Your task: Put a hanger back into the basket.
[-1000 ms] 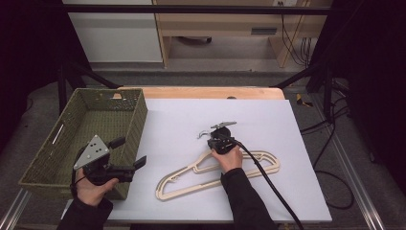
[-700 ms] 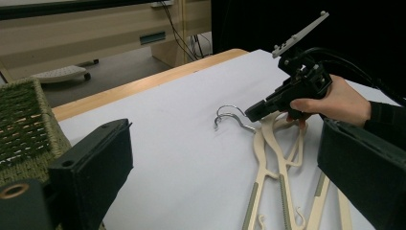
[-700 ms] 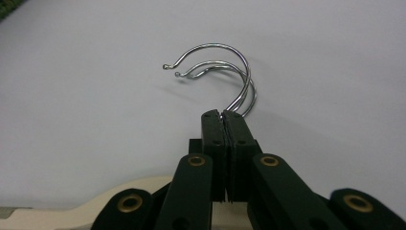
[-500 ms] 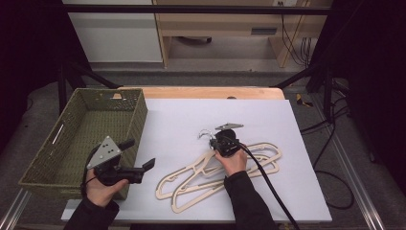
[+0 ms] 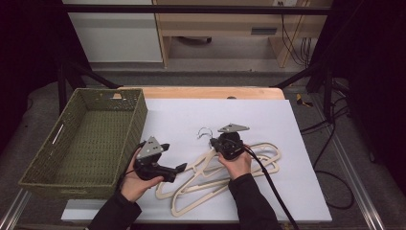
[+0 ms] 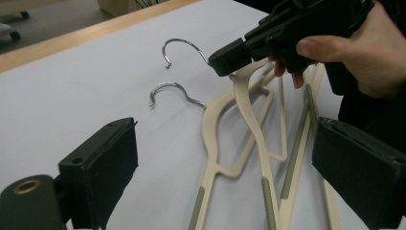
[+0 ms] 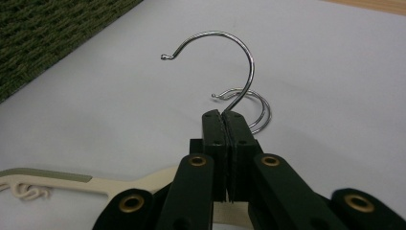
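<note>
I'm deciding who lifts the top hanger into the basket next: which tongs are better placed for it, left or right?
Right. The right tongs are already shut on the top hanger at its hook, while the left tongs stand open beside the basket, holding nothing.

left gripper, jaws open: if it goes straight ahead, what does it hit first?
Probably the lower cream hanger, lying flat between the left gripper jaws' line. Beyond it, the right gripper clamps the second hanger. Depth is unclear.

A lab-like test bench: black metal frame (image 5: 306,76), loose cables (image 5: 335,124), white work sheet (image 5: 268,120).
</note>
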